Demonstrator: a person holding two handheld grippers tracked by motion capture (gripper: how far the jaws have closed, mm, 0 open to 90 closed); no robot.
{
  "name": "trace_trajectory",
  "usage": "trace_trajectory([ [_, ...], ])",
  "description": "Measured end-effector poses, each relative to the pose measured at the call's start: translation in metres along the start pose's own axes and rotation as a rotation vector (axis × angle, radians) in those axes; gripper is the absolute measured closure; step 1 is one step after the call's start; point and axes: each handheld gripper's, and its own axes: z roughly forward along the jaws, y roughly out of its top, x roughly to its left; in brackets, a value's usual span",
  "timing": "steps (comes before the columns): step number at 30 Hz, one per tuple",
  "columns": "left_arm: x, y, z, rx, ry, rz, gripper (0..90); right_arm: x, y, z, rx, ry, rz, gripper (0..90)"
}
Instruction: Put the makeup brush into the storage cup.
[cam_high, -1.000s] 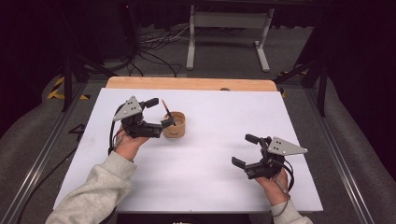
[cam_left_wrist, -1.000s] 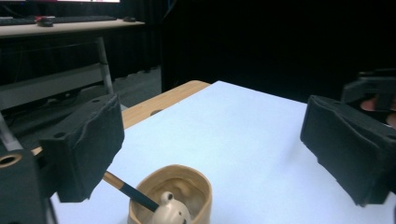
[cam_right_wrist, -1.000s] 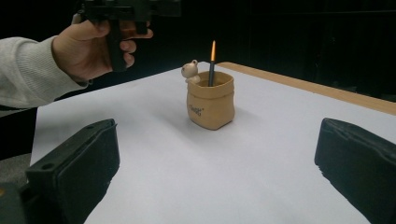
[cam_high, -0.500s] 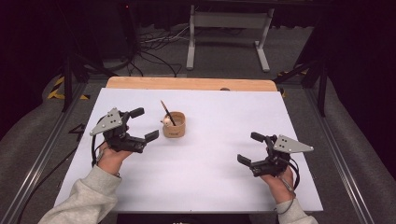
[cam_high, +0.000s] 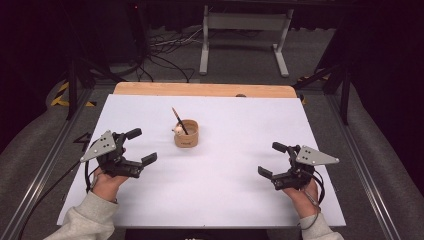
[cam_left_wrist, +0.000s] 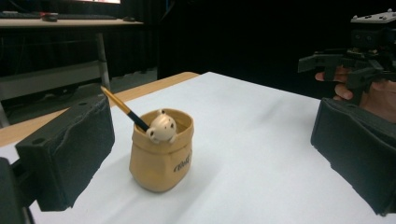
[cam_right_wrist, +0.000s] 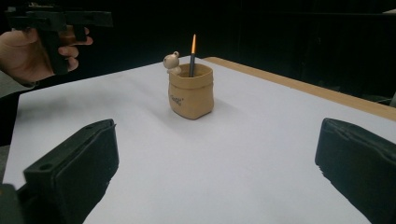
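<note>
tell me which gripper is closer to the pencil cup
The left gripper: it sits just beside and below the tan cup, while the right gripper is farther off across the white sheet.

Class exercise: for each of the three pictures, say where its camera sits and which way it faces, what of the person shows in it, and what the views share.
High view: above the person's side, facing forward and down on the table; both forearms, left gripper, right gripper.
Left gripper view: on the left gripper, facing the cup; the other hand behind.
Right gripper view: on the right gripper, facing the cup; the left hand behind.
Shared: cup and pencil.
</note>
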Motion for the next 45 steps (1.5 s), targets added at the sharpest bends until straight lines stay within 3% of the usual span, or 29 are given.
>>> trace_trajectory([
  [8, -0.001, -0.016, -0.014, 0.009, 0.015, -0.024, 0.3, -0.002, -0.004, -0.002, -0.017, -0.01, -0.029, 0.0],
  [17, -0.007, -0.033, -0.024, 0.023, 0.043, 0.036, 0.1, -0.001, -0.011, -0.003, -0.009, -0.028, -0.051, 0.0],
  [22, -0.006, -0.041, -0.022, 0.037, 0.045, 0.033, 0.1, 0.001, -0.015, -0.004, -0.018, -0.042, -0.057, 0.0],
  [30, -0.002, -0.045, -0.021, 0.028, 0.06, 0.012, 0.1, 0.0, -0.025, -0.004, -0.041, -0.071, -0.055, 0.0],
  [35, -0.003, -0.046, -0.021, 0.031, 0.073, 0.03, 0.1, 0.0, -0.028, -0.003, -0.031, -0.079, -0.06, 0.0],
  [45, -0.004, -0.046, -0.021, 0.028, 0.062, 0.027, 0.1, -0.001, -0.027, -0.002, -0.029, -0.067, -0.059, 0.0],
])
